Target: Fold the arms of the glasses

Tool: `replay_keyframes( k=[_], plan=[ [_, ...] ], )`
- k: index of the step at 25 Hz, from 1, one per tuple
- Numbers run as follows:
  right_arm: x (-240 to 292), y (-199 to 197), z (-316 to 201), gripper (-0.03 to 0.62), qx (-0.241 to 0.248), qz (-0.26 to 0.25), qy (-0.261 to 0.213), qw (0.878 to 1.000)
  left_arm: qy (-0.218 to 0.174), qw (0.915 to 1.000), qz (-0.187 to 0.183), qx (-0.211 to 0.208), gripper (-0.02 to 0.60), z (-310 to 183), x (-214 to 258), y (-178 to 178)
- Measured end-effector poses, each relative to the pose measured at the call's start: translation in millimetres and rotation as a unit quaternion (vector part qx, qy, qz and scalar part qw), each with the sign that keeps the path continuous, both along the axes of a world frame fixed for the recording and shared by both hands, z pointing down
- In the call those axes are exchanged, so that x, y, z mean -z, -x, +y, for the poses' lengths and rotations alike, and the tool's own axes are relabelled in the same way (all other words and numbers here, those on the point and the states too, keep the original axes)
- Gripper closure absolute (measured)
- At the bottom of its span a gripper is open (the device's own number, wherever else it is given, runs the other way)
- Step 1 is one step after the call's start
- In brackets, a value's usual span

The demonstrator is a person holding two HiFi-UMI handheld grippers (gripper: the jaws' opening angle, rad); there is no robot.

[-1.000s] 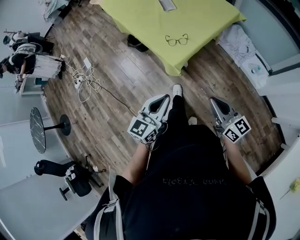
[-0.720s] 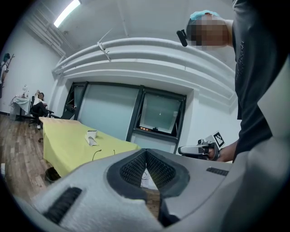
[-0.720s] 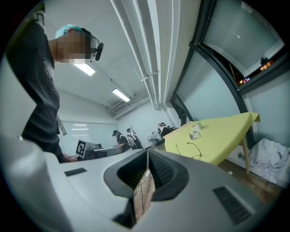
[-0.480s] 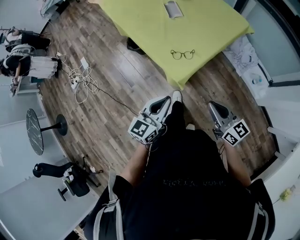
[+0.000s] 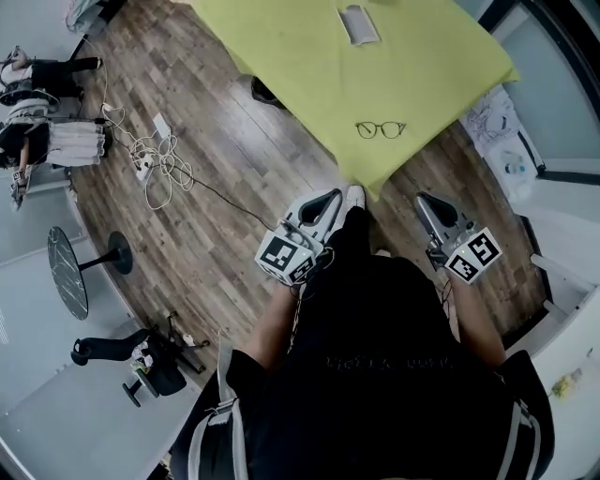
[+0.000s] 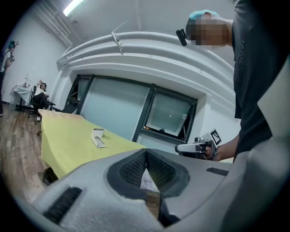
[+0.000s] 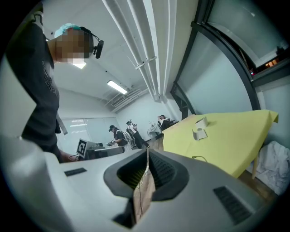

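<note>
Both risks begin with the tools nearest the body. The left gripper (image 5: 328, 197) and the right gripper (image 5: 424, 200) each have their jaws drawn together at the tips with nothing between them, so reaching the frame that way would, I judge, shove it rather than take hold of it. The jaws need to part before contact. The hands are held low and close in front of the torso with elbows bent. The grippers sit side by side but well apart, one on either side of the leading leg, tips aimed forward and slightly up toward the counter (image 5: 300, 66), marker cubes turned to the head camera. Neither gripper is over the counter yet; both hang above the wooden floor (image 5: 225, 216), short of the yellow cloth's near corner. Beyond that corner lie the glasses (image 5: 381, 129), lenses side by side, close to the edge and apart from everything else. Whether their arms are spread or folded is too small to tell. That nearness to the edge is the second worry: a careless nudge could slide the light frame over the smooth cloth and off the corner, and a hard pinch on a thin arm might bend it. Farther back on the cloth rests a small pale case-like object (image 5: 357, 23), well clear of the work.
</note>
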State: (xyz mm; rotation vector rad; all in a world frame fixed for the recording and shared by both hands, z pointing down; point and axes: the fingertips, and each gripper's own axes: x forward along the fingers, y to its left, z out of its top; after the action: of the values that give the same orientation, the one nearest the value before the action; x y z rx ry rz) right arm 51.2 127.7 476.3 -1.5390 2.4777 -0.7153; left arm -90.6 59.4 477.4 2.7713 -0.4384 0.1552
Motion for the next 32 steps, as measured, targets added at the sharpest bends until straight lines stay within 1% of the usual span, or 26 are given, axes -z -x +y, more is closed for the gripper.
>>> replay_keyframes(
  k=[4,8,11,17,22,25,30,32],
  plan=[
    [1,8,-25,0.560,-0.001,0.008,0.012,1.000,0.004,1.0000,0.002,-0.004,0.563,-28,-3,6],
    [3,1,-43,0.560,-0.018,0.001,0.014,1.000,0.004,0.9998,0.011,-0.014,0.563,-52,-6,-4],
    [-2,-4,-49,0.560,-0.025,0.010,0.019,0.999,0.001,0.9995,0.018,-0.025,0.563,-61,-6,-11],
    [-4,-9,-64,0.560,-0.042,0.023,0.024,0.999,0.005,0.9994,0.015,-0.032,0.563,-80,-12,-13],
    [-4,-14,-69,0.560,-0.047,0.034,0.031,0.998,0.004,0.9989,0.023,-0.041,0.563,-90,-9,-21],
    [-4,-17,-74,0.560,-0.042,0.044,0.033,0.998,0.005,0.9986,0.024,-0.046,0.563,-93,-10,-26],
    [0,-15,-82,0.560,-0.014,0.091,0.022,0.996,0.009,0.9989,0.017,-0.043,0.563,-96,-16,-32],
    [-1,-17,-86,0.560,-0.007,0.093,0.020,0.995,0.008,0.9991,0.013,-0.039,0.563,-99,-18,-35]
  ],
)
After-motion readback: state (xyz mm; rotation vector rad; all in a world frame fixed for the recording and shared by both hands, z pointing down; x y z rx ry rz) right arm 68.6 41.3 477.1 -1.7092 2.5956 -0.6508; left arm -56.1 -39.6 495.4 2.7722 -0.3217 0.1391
